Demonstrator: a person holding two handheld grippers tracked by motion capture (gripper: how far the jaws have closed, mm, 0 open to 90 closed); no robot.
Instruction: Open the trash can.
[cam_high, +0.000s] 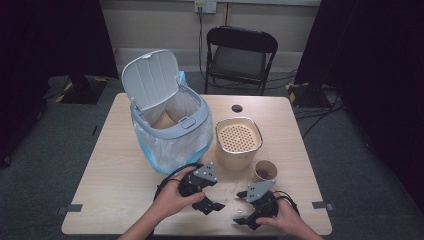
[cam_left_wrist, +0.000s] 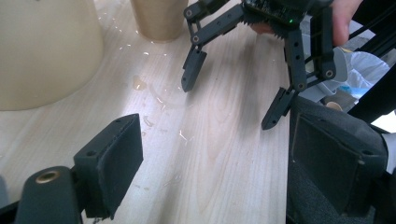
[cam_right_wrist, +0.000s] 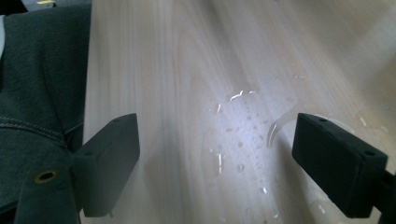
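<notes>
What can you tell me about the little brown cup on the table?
The paper cup is small, brown and looks like cardboard. It stands upright and open-topped on the wooden table, just right of the taller beige container, close beside it; whether they touch cannot be told. Something dark shows inside, too small to make out. Nothing grips it: the right gripper sits nearer the person, apart from it. Water drops glisten on the table nearby.

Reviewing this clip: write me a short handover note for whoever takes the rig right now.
Left hand-held gripper: open, empty, low over the table.
Right hand-held gripper: open, empty, beside it.
Paper cup stands upright right of the beige strainer container; the open bin already holds another cup.
Liquid drops lie on the wood between the grippers.
Left, probably: bin the standing cup, deal with the spill.
</notes>
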